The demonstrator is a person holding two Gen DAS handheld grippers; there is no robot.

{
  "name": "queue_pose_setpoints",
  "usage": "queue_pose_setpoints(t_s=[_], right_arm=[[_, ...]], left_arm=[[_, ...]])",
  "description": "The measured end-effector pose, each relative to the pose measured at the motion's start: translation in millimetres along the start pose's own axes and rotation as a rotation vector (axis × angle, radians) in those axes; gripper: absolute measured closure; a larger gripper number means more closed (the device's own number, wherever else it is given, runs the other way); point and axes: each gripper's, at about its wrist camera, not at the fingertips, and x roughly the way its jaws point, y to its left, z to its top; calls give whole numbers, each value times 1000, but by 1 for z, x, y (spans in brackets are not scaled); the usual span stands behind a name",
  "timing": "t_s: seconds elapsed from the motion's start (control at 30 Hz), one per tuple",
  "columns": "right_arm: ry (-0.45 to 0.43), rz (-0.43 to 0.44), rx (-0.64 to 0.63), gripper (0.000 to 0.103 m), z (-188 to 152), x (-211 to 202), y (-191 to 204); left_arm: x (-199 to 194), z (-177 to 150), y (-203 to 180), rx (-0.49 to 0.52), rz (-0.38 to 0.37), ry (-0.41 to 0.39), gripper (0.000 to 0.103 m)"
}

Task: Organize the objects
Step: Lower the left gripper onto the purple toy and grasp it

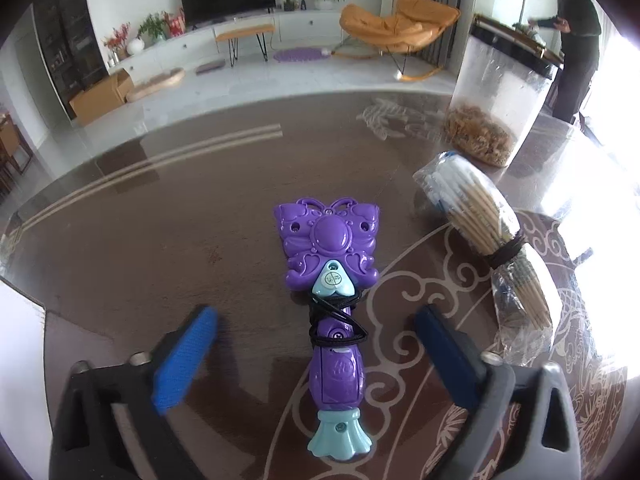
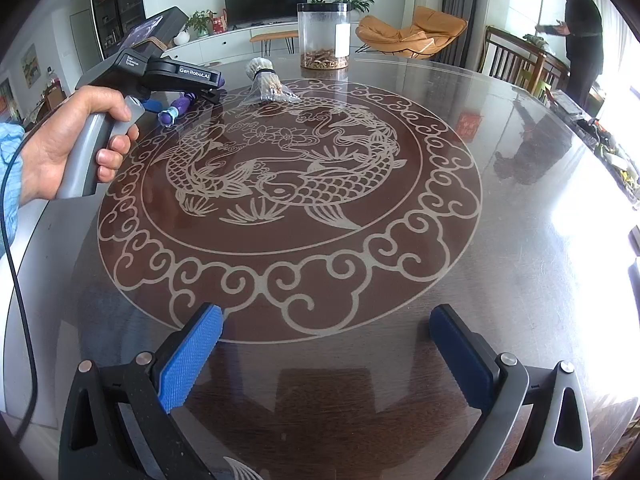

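We find the left gripper (image 1: 316, 344) released, blue pads straddling but clear of the purple moulded-plastic butterfly wand with pale-blue base (image 1: 334, 312), lying flat on the glossy dark-brown table with pale fish engraving (image 1: 140, 240). We judge it light, rigid, slick; its narrow, cord-wrapped handle suits gripping. Rightward lie the bagged bundle of wooden sticks (image 1: 484, 236) and clear plastic jar (image 1: 500, 100). The right gripper (image 2: 326, 354) hangs empty, unclenched.

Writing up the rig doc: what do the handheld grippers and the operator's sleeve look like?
Left gripper: black and grey frame, silver bolts, blue ribbed pads on the jaws. From the right wrist view its grey pistol handle, black body marked GenRobot.AI, and a black cable show. Sleeve: light blue. Right gripper matches.
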Motion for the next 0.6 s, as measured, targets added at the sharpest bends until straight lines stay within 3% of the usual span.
queue_pose_setpoints(t_s=[0.03,0.1,0.17,0.33,0.6], right_arm=[[0,0,0,0,0,0,0],[0,0,0,0,0,0,0],[0,0,0,0,0,0,0],[0,0,0,0,0,0,0],[0,1,-1,0,0,0,0]], left_arm=[[-5,-2,-1,3,-1,-20,32],[-10,-5,-3,7,-1,-31,64],[-19,-16,-4,6,-3,-43,76],[-52,-67,-3,-14,26,-90,79],[-115,-161,6,-55,34,-94,79]])
